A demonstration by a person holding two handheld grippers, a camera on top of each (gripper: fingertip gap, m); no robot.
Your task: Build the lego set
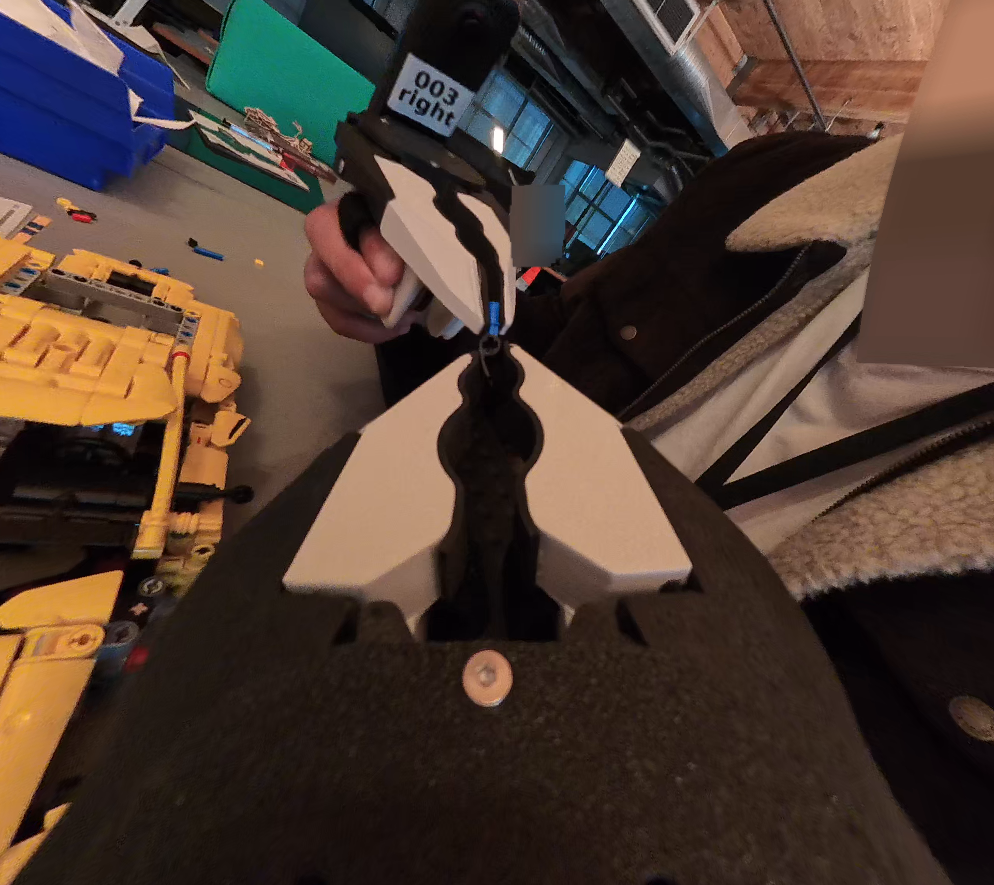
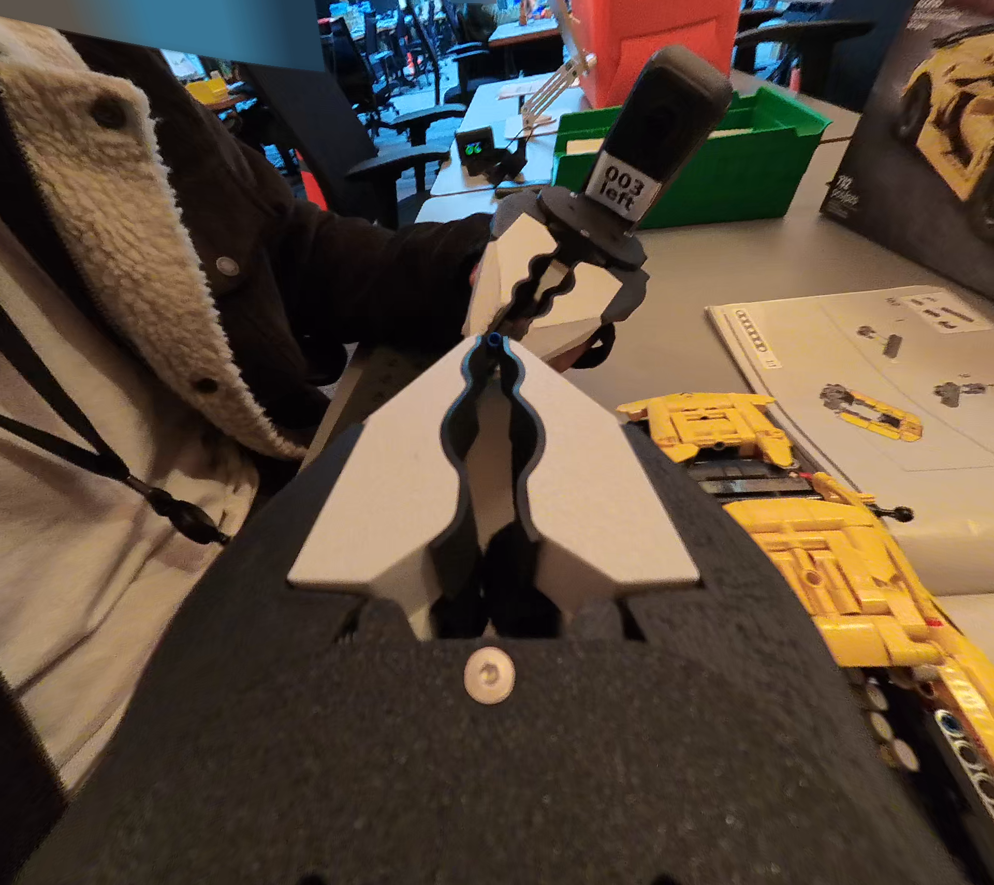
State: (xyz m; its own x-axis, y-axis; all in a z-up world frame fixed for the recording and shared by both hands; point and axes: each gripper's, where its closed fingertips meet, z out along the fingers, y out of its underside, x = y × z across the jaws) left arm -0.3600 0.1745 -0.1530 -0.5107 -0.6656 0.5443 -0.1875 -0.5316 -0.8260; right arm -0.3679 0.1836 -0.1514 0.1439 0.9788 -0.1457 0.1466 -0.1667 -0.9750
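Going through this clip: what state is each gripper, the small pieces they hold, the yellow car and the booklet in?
Left gripper: shut on black piece.
Right gripper: shut on blue pin.
Blue pin: tip meets the black piece.
Black piece: pinched at the fingertips.
Yellow car: partly built, on the table.
Booklet: lying open.

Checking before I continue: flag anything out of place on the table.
A few small loose pieces, including a blue pin and a red-and-yellow bit, lie scattered on the grey table beyond the yellow brick-built car.
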